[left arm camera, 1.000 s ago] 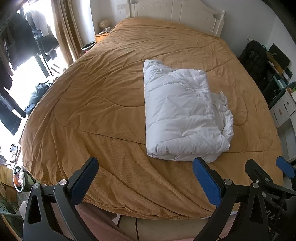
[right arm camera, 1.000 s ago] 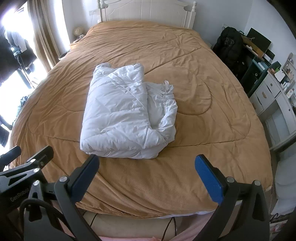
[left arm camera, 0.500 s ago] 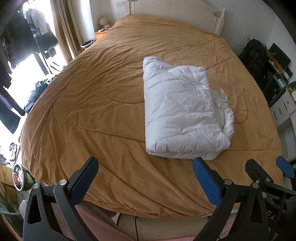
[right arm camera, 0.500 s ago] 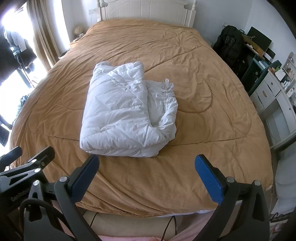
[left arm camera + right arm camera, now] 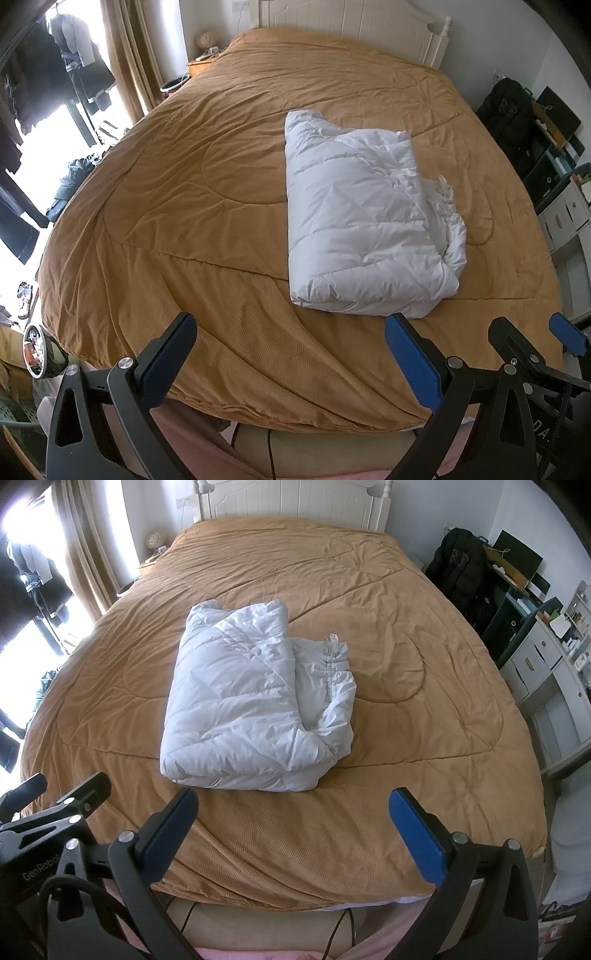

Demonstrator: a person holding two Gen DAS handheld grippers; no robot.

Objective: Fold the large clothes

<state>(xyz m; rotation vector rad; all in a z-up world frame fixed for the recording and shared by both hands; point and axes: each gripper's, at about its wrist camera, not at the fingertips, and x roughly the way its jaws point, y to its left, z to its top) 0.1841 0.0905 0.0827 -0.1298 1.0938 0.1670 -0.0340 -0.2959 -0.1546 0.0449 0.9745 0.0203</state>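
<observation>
jacket (image 5: 364, 225): white puffer, folded into a compact block, lying on the bed (image 5: 207, 192), on the near half of the spread, well short of the headboard (image 5: 295, 498). Nothing is touching it.
fold state: top panel flat, left edge straight. On the right side of the jacket a crumpled bit with a gathered seam sticks out from under the top layer (image 5: 332, 679).
left tool (image 5: 291, 354): fingers spread wide, nothing between them, above the bed's foot edge, well apart from the jacket.
right tool (image 5: 295, 823): also spread and empty, same foot edge, just beside the left tool.
change: against the frames from a second ago the jacket's outline is the same, no layer moved. It sits a little higher in both views, so I read this as both tools backing off slightly, not the cloth moving.
meaning: looks like the fold is finished and I've let go. My judgement: task is at or very near its end.
open item: the sticking-out right side is the only untidy part. If I want a square block, I'd tuck it under the top panel.
risk: puffer fill is springy and the shell is slick, so the top layer could creep open if I nudge it while tucking.
surroundings: dark coat (image 5: 460, 565) hanging beside the bed's right side, curtain (image 5: 129, 55) off the left side. Neither in the way.
</observation>
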